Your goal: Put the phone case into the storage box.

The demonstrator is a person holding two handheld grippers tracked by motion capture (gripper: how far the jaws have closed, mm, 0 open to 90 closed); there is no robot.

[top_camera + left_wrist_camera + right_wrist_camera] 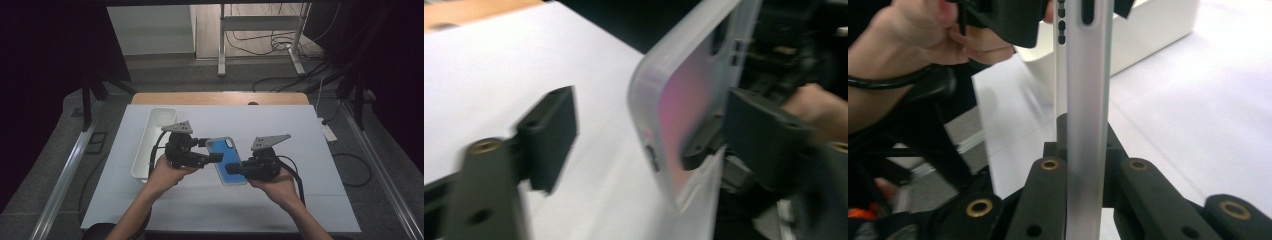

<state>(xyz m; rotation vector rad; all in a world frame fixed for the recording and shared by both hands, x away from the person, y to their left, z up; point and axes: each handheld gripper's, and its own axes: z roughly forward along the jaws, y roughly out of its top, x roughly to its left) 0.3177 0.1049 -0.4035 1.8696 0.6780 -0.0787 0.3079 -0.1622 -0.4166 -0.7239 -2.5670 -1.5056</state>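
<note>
A person holds a phone case (pixel 228 160) above the middle of a white table (pixel 300 135), between two grippers. In the high view the case's blue face is up, its camera end pointing far; a white bin (pixel 150 140) lies on the table to its left, long axis running near to far.

The right gripper (pixel 235 169) comes in from the right and is clamped on the case's near part. The right gripper view makes this plain: the case (pixel 1087 100) stands edge-on, a translucent frosted strip running up between the two black jaws, which press on it from both sides. That view also shows the button slots on the case's edge near the top, the bin (pixel 1153 30) behind it, and the left hand (pixel 923 35) at upper left.

The left gripper (pixel 212 150) reaches in from the left at the case's far half. In the high view I cannot tell whether it grips. The left gripper view shows its jaws spread wide, one well to the left of the case (pixel 689 100), the other on its far side beside the back face; the case's frosted rim and pinkish inner face sit between them with a clear gap on the left. The picture is blurred.
</note>
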